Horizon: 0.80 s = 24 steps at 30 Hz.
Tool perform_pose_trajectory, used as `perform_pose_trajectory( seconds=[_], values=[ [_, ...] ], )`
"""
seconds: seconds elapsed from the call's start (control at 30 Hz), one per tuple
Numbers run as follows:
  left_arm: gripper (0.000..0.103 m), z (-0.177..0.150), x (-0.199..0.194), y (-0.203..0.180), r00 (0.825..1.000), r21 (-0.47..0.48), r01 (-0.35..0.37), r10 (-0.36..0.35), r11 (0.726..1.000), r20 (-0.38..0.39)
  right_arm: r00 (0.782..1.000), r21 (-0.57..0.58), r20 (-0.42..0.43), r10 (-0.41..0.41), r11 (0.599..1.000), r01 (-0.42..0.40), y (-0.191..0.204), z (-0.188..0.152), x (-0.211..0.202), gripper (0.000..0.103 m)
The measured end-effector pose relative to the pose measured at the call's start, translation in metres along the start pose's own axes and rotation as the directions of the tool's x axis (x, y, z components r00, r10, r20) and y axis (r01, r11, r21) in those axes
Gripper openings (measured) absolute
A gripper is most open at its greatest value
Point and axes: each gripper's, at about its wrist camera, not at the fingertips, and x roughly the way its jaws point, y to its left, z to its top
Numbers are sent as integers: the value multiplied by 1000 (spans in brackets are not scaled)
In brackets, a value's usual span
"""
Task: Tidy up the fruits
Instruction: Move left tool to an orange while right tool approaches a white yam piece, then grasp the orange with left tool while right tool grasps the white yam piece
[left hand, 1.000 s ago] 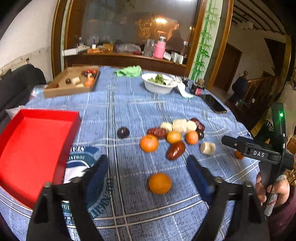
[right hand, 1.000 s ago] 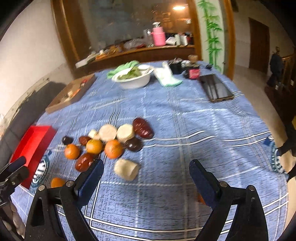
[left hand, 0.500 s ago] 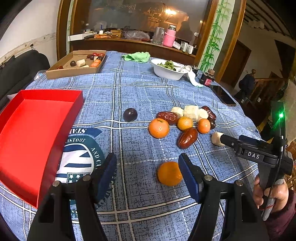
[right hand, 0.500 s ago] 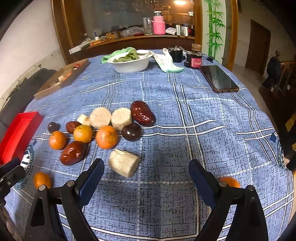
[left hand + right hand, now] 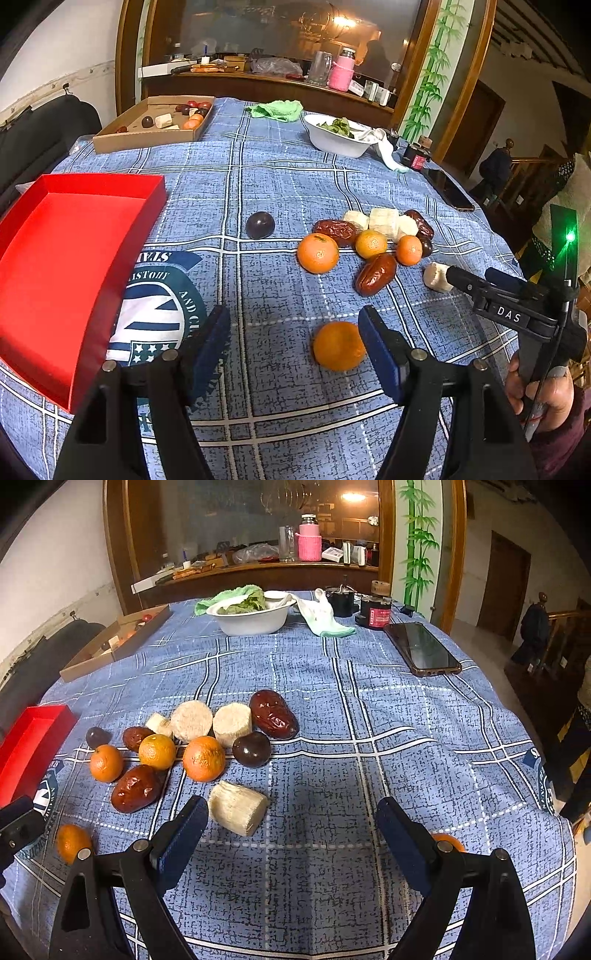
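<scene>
A lone orange [image 5: 338, 345] lies on the blue checked cloth between the fingers of my left gripper [image 5: 291, 325], close to the right pad and untouched; these jaws are opening. Further back is a cluster of oranges [image 5: 317, 253], red dates [image 5: 375, 275] and white cut pieces [image 5: 384, 221], with a dark plum [image 5: 260, 224] to its left. An empty red tray [image 5: 55, 258] lies at the left. My right gripper [image 5: 290, 808] stands open over bare cloth, with a white piece [image 5: 238, 806] just beside its left finger. Another orange [image 5: 447, 840] peeks out behind its right finger.
At the far left is a cardboard box [image 5: 147, 136] holding several fruits. A white bowl [image 5: 251, 622] of greens, a cloth [image 5: 325, 620], jars [image 5: 375, 614] and a phone [image 5: 421, 648] lie at the back right. The table edge drops off on the right.
The left jaws narrowed, then widened slightly, and the lone orange now sits nearer the right finger. The right view swung left, so the white piece is now beside its left finger.
</scene>
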Motion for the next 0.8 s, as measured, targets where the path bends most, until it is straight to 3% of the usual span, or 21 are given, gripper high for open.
perform_pose_trajectory(
  seconds=[0.13,0.23,0.4,0.6,0.8],
  values=[
    [73,0,0,1,1000,-4,3,-3,1000,-2,1000,20,-6,21,1000,-21,-3,1,1,95],
    [73,1,3,5,1000,-32,8,-9,999,-16,996,50,-14,83,995,-82,-10,1,0,95],
    [73,1,7,14,999,-62,15,-17,998,-32,982,102,-42,183,979,-178,-17,3,3,79],
    [73,-1,14,-11,997,38,50,-48,998,-59,977,97,-71,201,976,-194,-6,3,12,77],
    [73,-5,38,-29,988,109,65,-49,992,-144,978,77,-109,176,983,-168,3,6,23,77]
  ],
)
